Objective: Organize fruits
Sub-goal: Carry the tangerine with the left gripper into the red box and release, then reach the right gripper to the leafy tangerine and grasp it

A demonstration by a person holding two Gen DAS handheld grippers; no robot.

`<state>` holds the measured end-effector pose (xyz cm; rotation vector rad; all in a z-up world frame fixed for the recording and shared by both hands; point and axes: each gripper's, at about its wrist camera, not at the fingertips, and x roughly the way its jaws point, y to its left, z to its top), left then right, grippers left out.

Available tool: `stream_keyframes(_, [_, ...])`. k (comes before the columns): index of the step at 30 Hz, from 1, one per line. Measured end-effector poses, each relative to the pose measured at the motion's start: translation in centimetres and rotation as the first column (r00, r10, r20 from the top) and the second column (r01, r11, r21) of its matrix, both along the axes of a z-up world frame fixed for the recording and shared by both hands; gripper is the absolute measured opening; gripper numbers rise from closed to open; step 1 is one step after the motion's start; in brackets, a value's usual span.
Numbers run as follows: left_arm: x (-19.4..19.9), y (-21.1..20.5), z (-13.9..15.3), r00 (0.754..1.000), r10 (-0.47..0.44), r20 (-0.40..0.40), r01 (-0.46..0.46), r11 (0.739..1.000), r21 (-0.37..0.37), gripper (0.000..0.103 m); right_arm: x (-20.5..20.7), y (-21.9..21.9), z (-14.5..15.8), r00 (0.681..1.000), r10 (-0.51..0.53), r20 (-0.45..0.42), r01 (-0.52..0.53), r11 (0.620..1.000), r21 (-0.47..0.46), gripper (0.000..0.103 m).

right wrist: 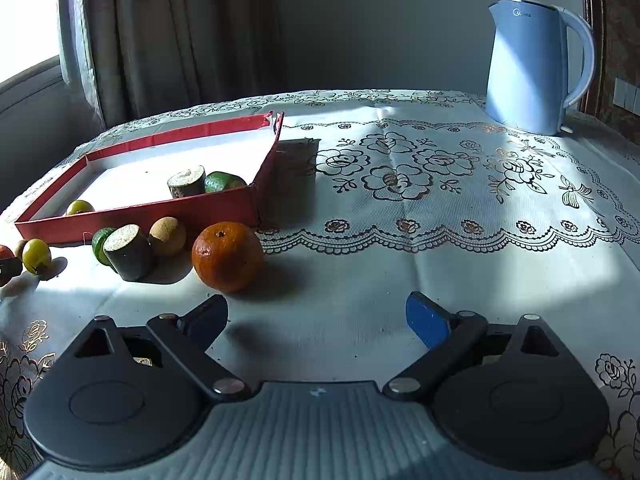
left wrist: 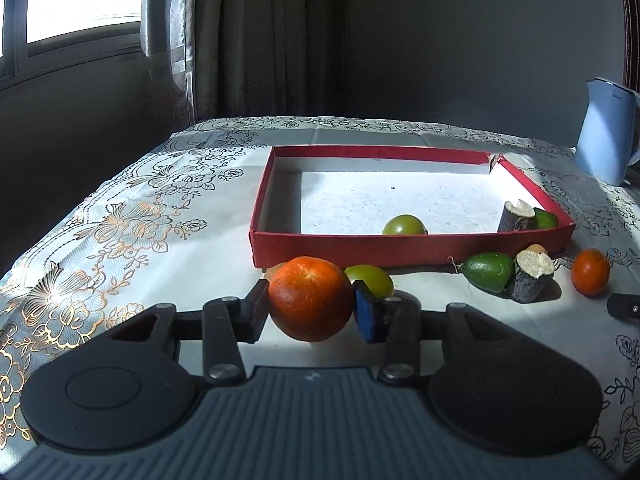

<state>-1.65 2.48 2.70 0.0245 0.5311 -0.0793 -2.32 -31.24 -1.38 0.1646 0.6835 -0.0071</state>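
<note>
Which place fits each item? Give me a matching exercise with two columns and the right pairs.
Things:
1. held orange
2. green tomato
3. kettle
4. free orange

Places:
A. inside the red tray
B. on the cloth ahead of the open right gripper
C. between the left gripper fingers
D. far right end of the table

Pairs: 1-C, 2-A, 3-D, 4-B

I see both views sit low over the table (left wrist: 132, 216), facing the curtain (left wrist: 256, 36). The left view looks straight into the red tray (left wrist: 344, 249); the right views it obliquely. Both share the kettle (right wrist: 528, 68).
</note>
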Motion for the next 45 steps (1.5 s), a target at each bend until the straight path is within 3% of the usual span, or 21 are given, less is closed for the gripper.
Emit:
stream_keyframes(5, [2.5,-1.7,2.0,0.999,-0.012,0.05,0.013,1.0,-0.01,0.04,0.0,0.0,0.0,1.0,0.0,0.0,0.0,1.0,0.001,0.097])
stream_keyframes(12, [8.4,-2.8,1.2,1.0,0.023,-0.017,-0.023,0.999,-0.031,0.04,-0.1,-0.2,0.0,1.0,-0.002,0.004,0.001,1.0,0.011,0.097])
stream_keyframes(24, [11.2,-3.2,-0.8,0.995,0.039,-0.093,-0.043,0.999,-0.033,0.041,-0.1,-0.4,0.0,1.0,-0.003,0.01,0.002,0.999,0.032,0.097])
stream_keyframes(26, [11.2,-3.1,-0.8,0.995,0.051,-0.088,-0.054,0.998,-0.031,0.05,-0.1,-0.4,0.0,1.0,-0.003,0.01,0.002,0.999,0.034,0.097])
stream_keyframes(27, [11.1,-3.1,-0.7,0.995,0.06,-0.081,-0.062,0.998,-0.025,0.065,-0.1,-0.4,0.0,1.0,-0.003,0.01,0.002,0.999,0.035,0.097])
stream_keyframes(28, [10.9,-3.1,-0.6,0.995,0.07,-0.064,-0.071,0.997,-0.015,0.079,-0.1,-0.4,0.0,1.0,-0.003,0.01,0.002,0.999,0.035,0.098])
stream_keyframes(32, [9.4,-3.1,0.7,0.998,0.068,-0.013,-0.068,0.998,-0.008,0.083,-0.1,-0.4,0.0,1.0,-0.003,0.01,0.003,0.999,0.034,0.098])
stream_keyframes(36, [5.9,-2.2,2.3,0.997,0.061,0.055,-0.059,0.998,-0.031,0.103,-0.1,-0.3,0.1,1.0,-0.002,0.007,0.002,1.0,0.028,0.098])
stream_keyframes(40, [0.8,-0.2,2.9,0.995,0.052,0.085,-0.046,0.996,-0.078,0.103,-0.4,-0.7,0.1,1.0,0.003,0.03,-0.005,0.998,0.062,0.098])
stream_keyframes(45, [-3.6,1.6,1.3,0.998,0.043,0.04,-0.04,0.996,-0.083,0.103,-1.0,-0.8,0.5,0.992,0.076,0.099,-0.086,0.991,0.103,0.098])
